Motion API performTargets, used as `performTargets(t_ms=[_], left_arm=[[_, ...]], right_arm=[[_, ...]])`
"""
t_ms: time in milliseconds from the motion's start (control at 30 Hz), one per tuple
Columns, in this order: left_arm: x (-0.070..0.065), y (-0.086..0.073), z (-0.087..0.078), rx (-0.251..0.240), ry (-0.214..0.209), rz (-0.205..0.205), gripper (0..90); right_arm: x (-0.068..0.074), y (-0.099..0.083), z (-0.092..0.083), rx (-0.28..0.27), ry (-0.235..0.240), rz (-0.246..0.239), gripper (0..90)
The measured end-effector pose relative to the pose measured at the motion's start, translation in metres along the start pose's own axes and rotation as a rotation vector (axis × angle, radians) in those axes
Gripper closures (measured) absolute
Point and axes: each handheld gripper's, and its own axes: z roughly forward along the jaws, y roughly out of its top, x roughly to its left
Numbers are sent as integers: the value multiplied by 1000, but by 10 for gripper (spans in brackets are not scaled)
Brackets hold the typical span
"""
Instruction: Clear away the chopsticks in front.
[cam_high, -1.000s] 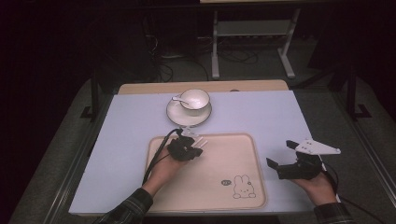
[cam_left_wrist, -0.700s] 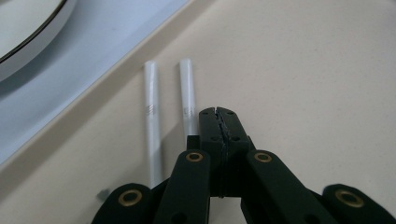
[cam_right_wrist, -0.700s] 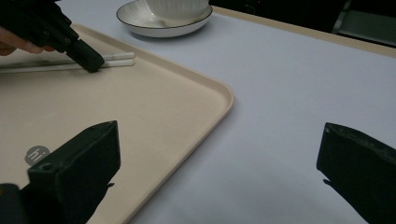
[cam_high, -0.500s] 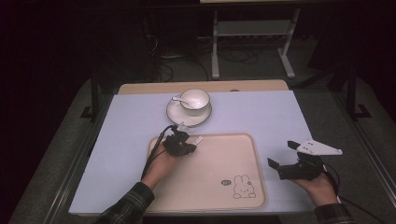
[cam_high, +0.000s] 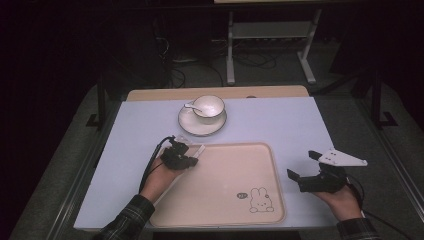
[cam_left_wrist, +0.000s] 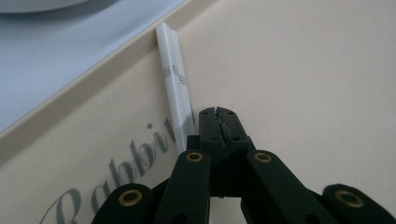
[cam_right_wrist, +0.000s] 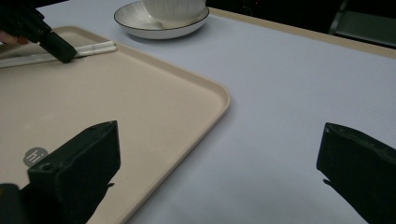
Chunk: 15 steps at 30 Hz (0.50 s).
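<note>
A pair of white chopsticks (cam_left_wrist: 175, 93) lies flat inside the beige tray (cam_high: 225, 200), along its left rim near the far left corner; their tips almost meet the rim; the left claw (cam_left_wrist: 217, 113) has its jaws pressed together just beside the sticks, with nothing between them; in the high view the left claw (cam_high: 186, 159) sits over that corner of the tray, held by a hand in a plaid sleeve (cam_high: 125, 222). The tray carries a printed rabbit (cam_high: 260, 199) near its front right corner. Beyond the tray stands a white saucer (cam_high: 192, 125) bearing a ribbed white cup (cam_high: 209, 105) and a spoon (cam_high: 190, 106). To the right of the tray, well apart from the sticks, the right claw (cam_high: 301, 165) hovers spread wide and empty. All this rests on a pale lavender mat (cam_high: 285, 122) covering the bench (cam_high: 220, 93), whose wooden edge shows at the far side; around it lies grey carpet (cam_high: 65, 165); the room behind is dark, with a white metal stand (cam_high: 270, 30) and loose cables (cam_high: 177, 75) on the floor.
</note>
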Motion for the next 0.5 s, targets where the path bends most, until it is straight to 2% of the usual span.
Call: performTargets(t_ms=[233, 500], left_arm=[[8, -11, -11, 6, 26, -20, 892], [12, -25, -22, 1, 22, -51, 881]], right_arm=[[0, 0, 0, 0, -1, -1, 0], [0, 0, 0, 1, -1, -1, 0]])
